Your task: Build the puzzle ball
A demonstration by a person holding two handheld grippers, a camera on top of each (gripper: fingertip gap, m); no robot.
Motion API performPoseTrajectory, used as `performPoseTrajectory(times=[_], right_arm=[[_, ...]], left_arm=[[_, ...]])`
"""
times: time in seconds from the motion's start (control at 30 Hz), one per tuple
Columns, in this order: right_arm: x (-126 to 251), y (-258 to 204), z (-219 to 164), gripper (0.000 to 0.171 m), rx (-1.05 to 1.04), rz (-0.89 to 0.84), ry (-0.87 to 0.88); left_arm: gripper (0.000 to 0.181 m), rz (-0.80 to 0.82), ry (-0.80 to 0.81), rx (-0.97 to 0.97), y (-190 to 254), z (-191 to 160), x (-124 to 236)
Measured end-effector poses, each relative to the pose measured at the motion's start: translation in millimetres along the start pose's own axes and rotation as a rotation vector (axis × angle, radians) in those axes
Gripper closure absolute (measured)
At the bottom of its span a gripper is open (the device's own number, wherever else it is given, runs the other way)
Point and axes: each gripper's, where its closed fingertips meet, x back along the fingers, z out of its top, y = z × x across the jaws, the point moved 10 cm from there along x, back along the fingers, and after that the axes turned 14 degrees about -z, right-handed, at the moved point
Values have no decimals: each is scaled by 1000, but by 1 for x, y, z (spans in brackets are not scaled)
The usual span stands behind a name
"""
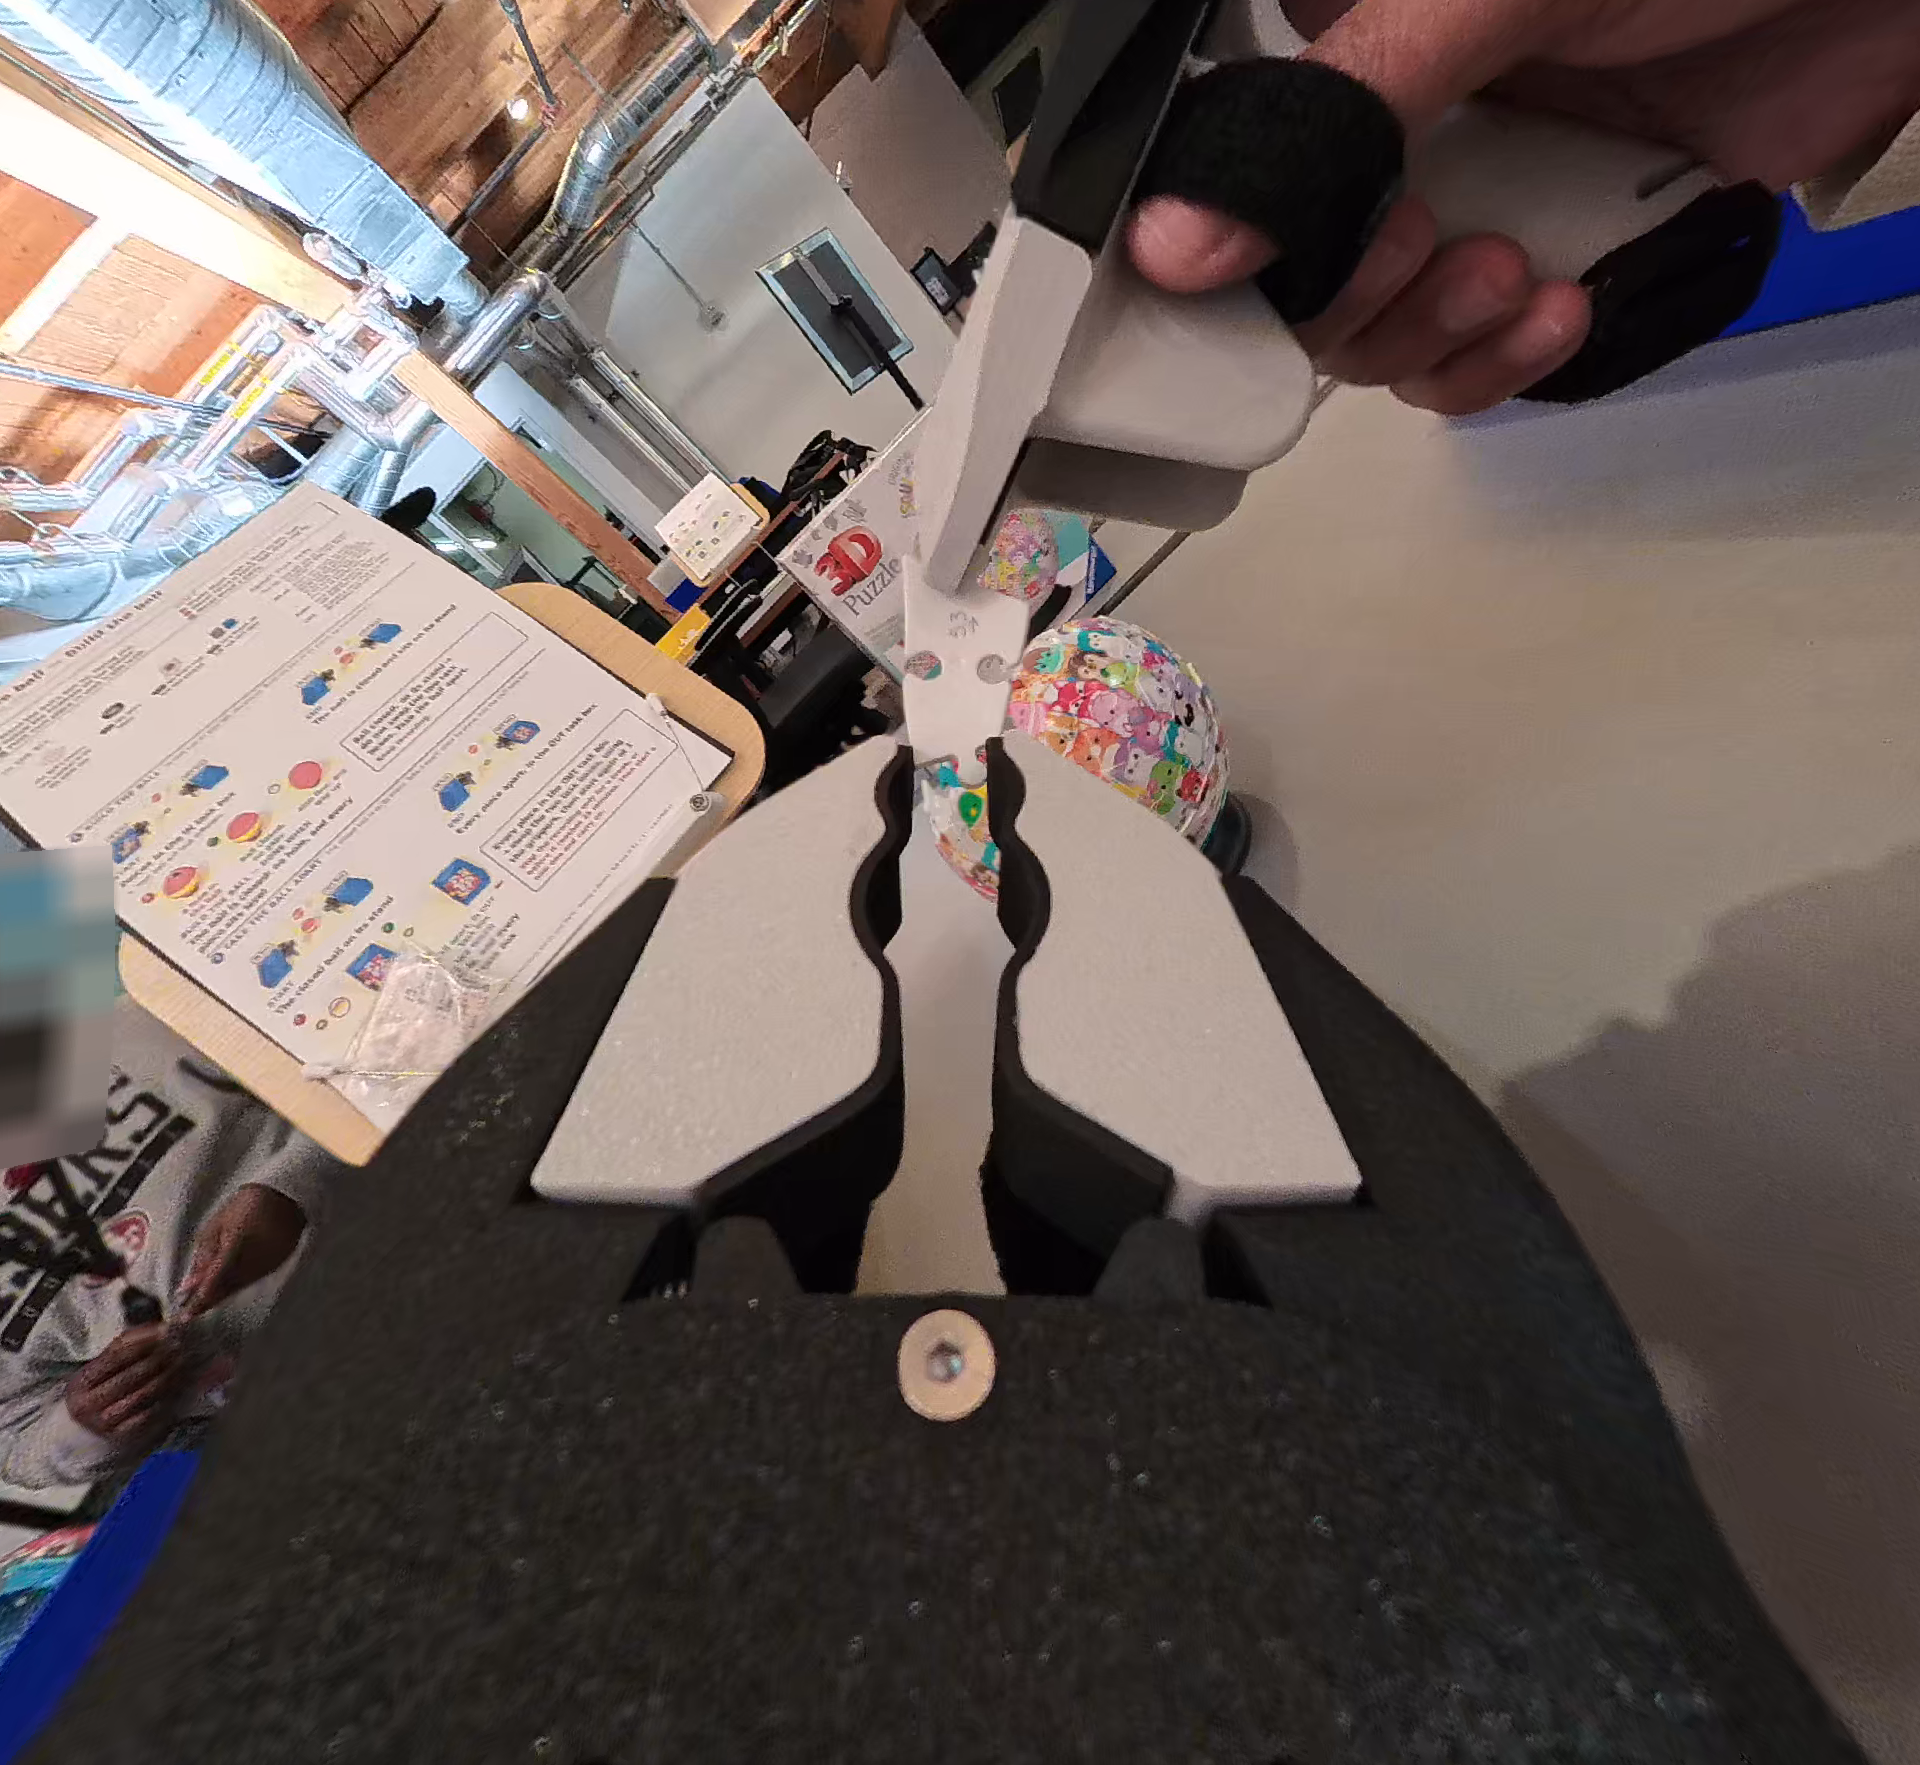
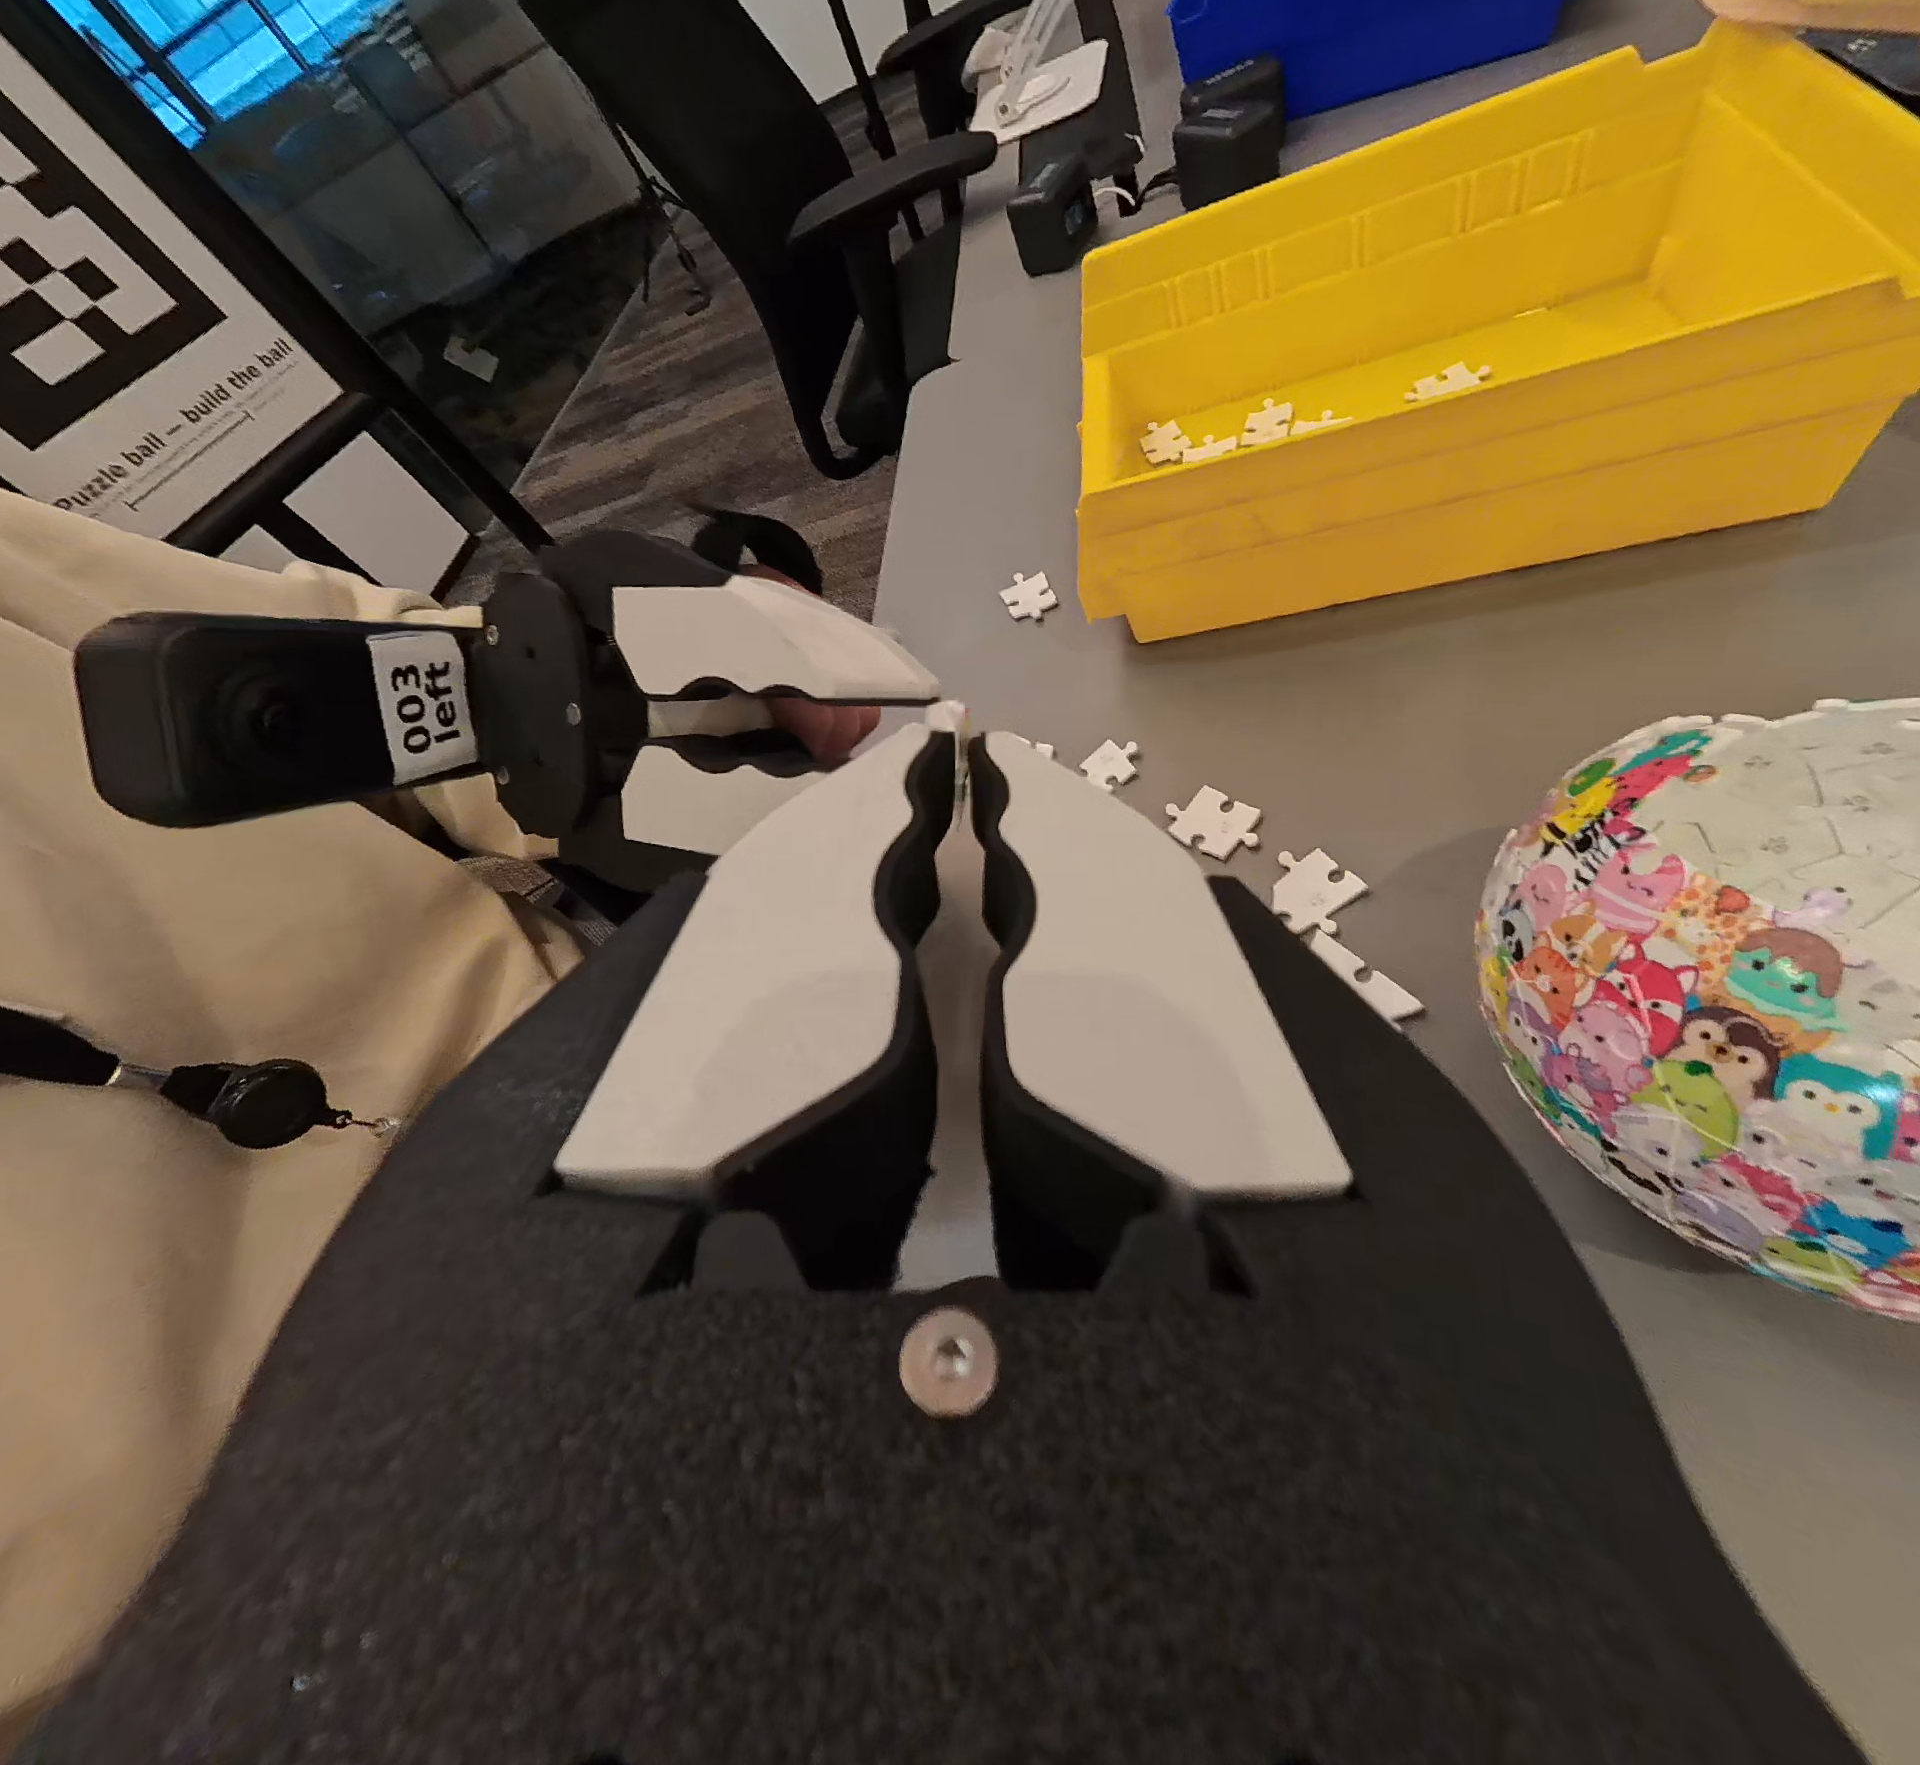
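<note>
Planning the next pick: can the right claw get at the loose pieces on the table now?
Probably not yet: the right claw is shut on a puzzle piece shared with the left claw. The loose pieces lie unobstructed.

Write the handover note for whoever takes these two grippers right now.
Left hand-held gripper: shut on the puzzle piece, white back showing.
Right hand-held gripper: shut on the same piece, from the other end.
Puzzle ball: partly built, open shell on the grey table.
Loose pieces lie beside it; more sit in the yellow bin.
Left: fit the held piece, then the rest.
</note>
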Motion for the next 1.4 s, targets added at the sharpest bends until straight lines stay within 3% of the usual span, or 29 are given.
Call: performPoseTrajectory(times=[0.67,1.4], right_arm=[[-4,23,39,164,126,-71,-146],[-17,38,28,165,4,15,-57]], left_arm=[[168,55,37,72,-19,-6,-19],[169,87,21,110,-25,-16,-19]])
